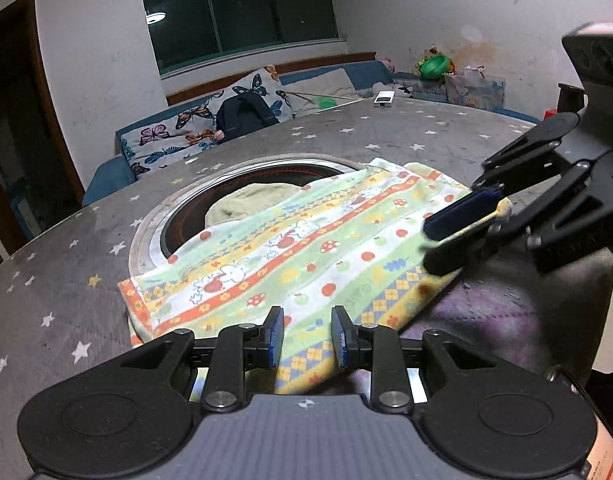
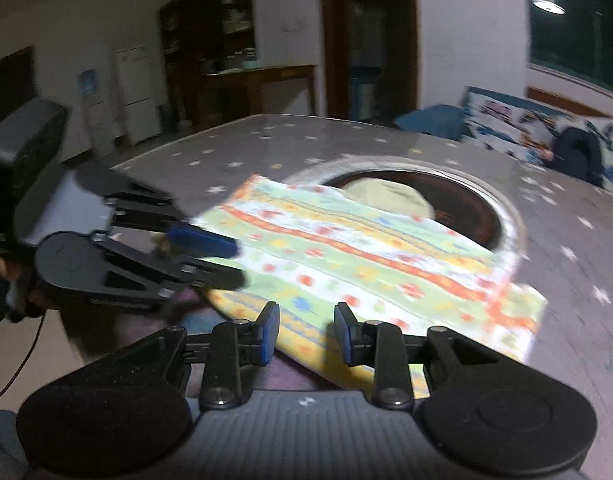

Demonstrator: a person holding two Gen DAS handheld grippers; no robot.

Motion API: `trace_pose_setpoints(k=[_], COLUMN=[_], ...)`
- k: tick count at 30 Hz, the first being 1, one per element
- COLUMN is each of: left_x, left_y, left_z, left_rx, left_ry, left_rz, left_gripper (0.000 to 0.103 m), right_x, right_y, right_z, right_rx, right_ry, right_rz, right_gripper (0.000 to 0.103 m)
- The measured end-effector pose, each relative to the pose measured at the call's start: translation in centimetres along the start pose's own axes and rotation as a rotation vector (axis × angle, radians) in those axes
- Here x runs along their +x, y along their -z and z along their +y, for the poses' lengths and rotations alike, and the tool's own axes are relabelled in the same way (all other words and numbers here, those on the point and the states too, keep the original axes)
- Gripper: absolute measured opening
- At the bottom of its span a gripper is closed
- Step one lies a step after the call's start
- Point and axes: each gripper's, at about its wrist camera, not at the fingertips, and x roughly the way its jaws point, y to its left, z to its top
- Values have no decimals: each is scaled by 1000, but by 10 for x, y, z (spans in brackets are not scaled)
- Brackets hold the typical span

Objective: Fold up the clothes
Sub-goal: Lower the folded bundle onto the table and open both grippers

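On the star-patterned table (image 1: 66,264), half over a round recess (image 1: 178,216), lies the striped cloth (image 1: 306,248), near edge nipped in the narrowly parted jaws of both left gripper (image 1: 306,336) and right gripper (image 2: 306,332), so carry both corners level and together.

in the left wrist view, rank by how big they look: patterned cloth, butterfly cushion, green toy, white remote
1. patterned cloth, though it lies nearest the camera
2. butterfly cushion
3. green toy and white remote: look alike, so unranked
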Motion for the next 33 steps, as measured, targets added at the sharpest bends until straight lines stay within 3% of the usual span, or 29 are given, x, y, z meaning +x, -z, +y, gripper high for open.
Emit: trace_pose_setpoints(k=[7, 13, 17, 22, 27, 28, 31, 33], left_x=[-7, -15, -12, -9, -7, -7, -7, -8], left_y=[4, -6, -7, -1, 5, 6, 6, 7], left_z=[2, 15, 32, 43, 43, 43, 44, 44], left_rx=[-10, -30, -84, -108, -111, -110, -105, -101], left_ry=[6, -40, -88, -105, -103, -102, -100, -99], left_rz=[1, -36, -34, -14, -5, -5, -6, -5], left_gripper=[29, 31, 31, 31, 31, 31, 31, 31], right_x=[-18, -30, -11, 12, 27, 28, 30, 27], right_y=[23, 10, -8, -14, -8, -7, -8, -11], right_z=[-26, -42, -57, -93, -118, -118, -113, -109], right_rx=[71, 79, 102, 229, 365, 363, 356, 335], right_ry=[88, 132, 169, 224, 174, 172, 156, 166], right_rz=[59, 13, -11, -5, 16, 15, 18, 3], right_gripper=[29, 29, 29, 30, 30, 30, 8, 5])
